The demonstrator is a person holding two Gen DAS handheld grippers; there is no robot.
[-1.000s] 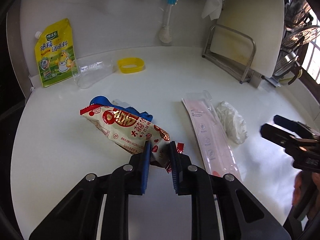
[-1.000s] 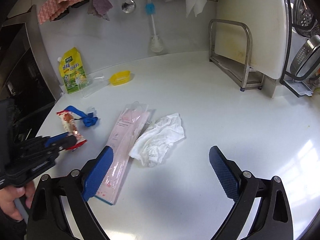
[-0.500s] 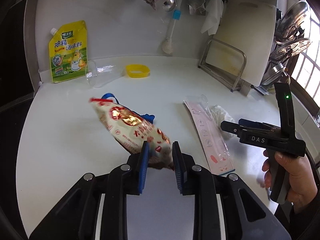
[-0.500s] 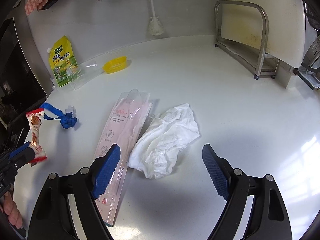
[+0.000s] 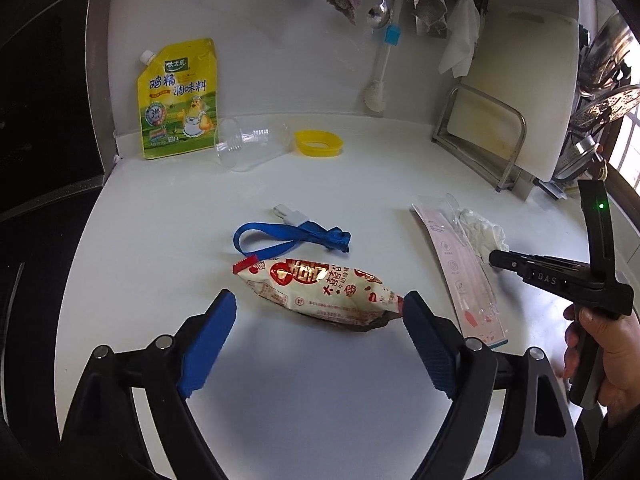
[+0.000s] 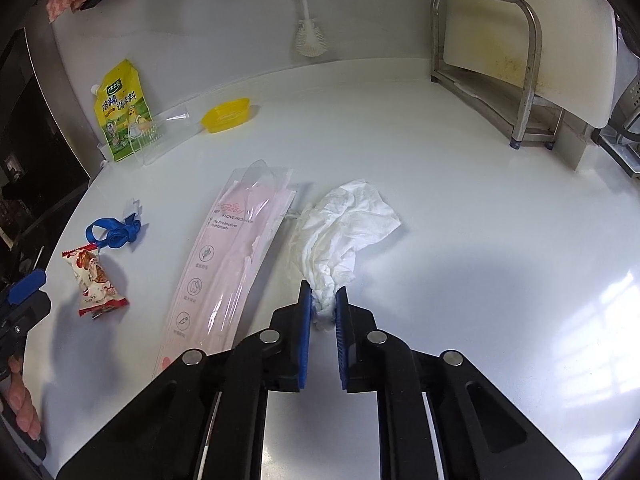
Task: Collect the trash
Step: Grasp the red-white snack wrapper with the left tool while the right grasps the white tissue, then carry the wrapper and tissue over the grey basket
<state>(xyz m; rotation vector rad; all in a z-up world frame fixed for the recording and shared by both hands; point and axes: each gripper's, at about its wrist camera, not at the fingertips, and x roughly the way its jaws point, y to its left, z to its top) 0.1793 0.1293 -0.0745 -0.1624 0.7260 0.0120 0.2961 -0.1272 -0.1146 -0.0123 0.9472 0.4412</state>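
Observation:
A red and white snack wrapper (image 5: 320, 292) lies on the white counter, just ahead of my open left gripper (image 5: 318, 326); it also shows in the right wrist view (image 6: 96, 280). My right gripper (image 6: 323, 312) is shut on the near end of a crumpled white tissue (image 6: 344, 228), seen too in the left wrist view (image 5: 482, 232). A long pink toothbrush package (image 6: 228, 264) lies left of the tissue. A blue strap (image 5: 292, 236) lies behind the wrapper.
At the back left stand a yellow seasoning pouch (image 5: 176, 100), a clear plastic cup on its side (image 5: 248, 144) and a yellow lid (image 5: 318, 143). A metal rack with a cutting board (image 6: 504, 56) stands at the back right. A bottle brush (image 6: 308, 36) hangs on the wall.
My left gripper has opened and let go of the snack wrapper, which now lies on the counter. My right gripper has moved to the tissue and shut on it.

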